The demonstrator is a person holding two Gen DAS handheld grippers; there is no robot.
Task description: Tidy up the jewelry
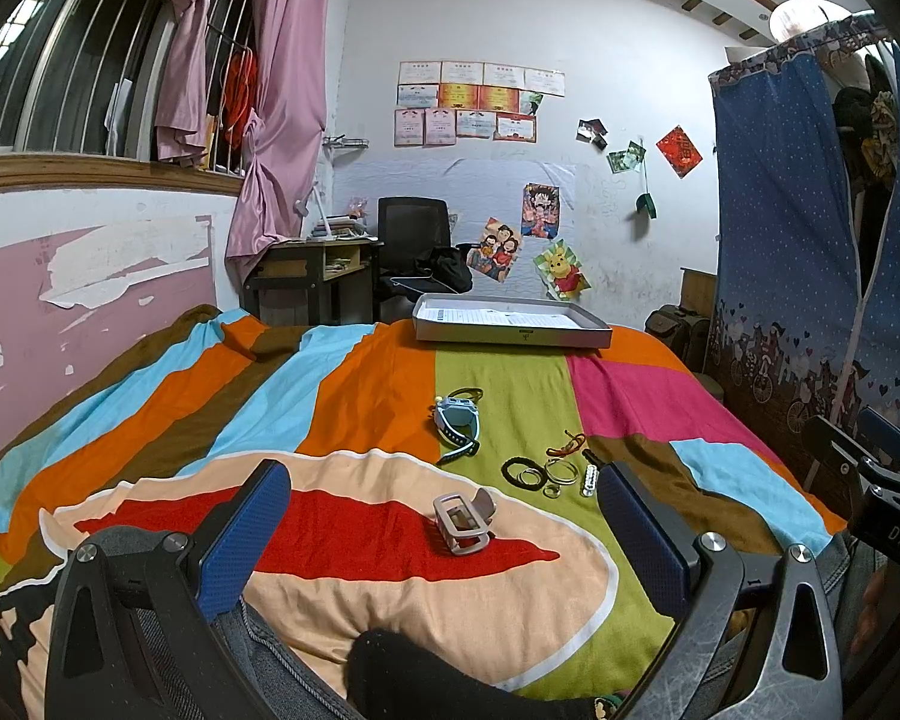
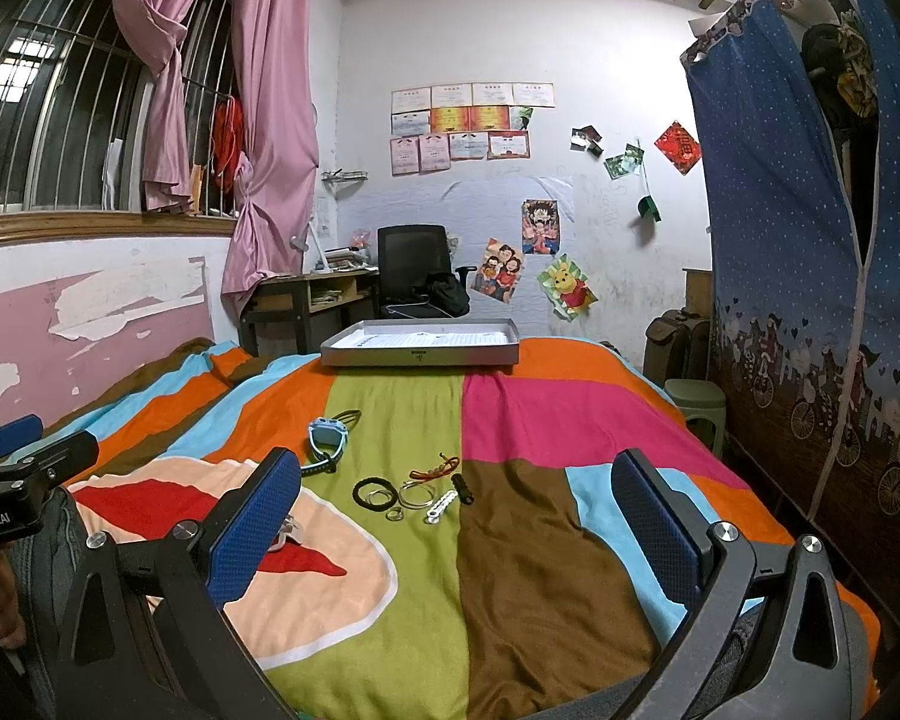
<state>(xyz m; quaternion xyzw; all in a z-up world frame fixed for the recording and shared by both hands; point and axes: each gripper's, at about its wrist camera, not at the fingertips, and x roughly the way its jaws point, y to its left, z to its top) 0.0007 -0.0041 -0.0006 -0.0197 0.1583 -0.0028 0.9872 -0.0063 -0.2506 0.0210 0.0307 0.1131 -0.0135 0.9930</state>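
Between the wide-open, empty jaws of the left gripper [image 1: 444, 531], a hair claw clip [image 1: 463, 519] lies just ahead near the bed's [image 1: 510, 408] near edge; right gripper [image 2: 456, 516], also spread and empty, faces rings [image 2: 390, 495] farther off; tray [image 2: 420, 355] at far edge.

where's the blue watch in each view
Left wrist: blue watch lies just right of centre on the bedspread, where orange meets green, beyond the hair clip.
Right wrist: blue watch lies left of centre, just above the left blue pad.
Shared landmark: the grey tray directly behind it.
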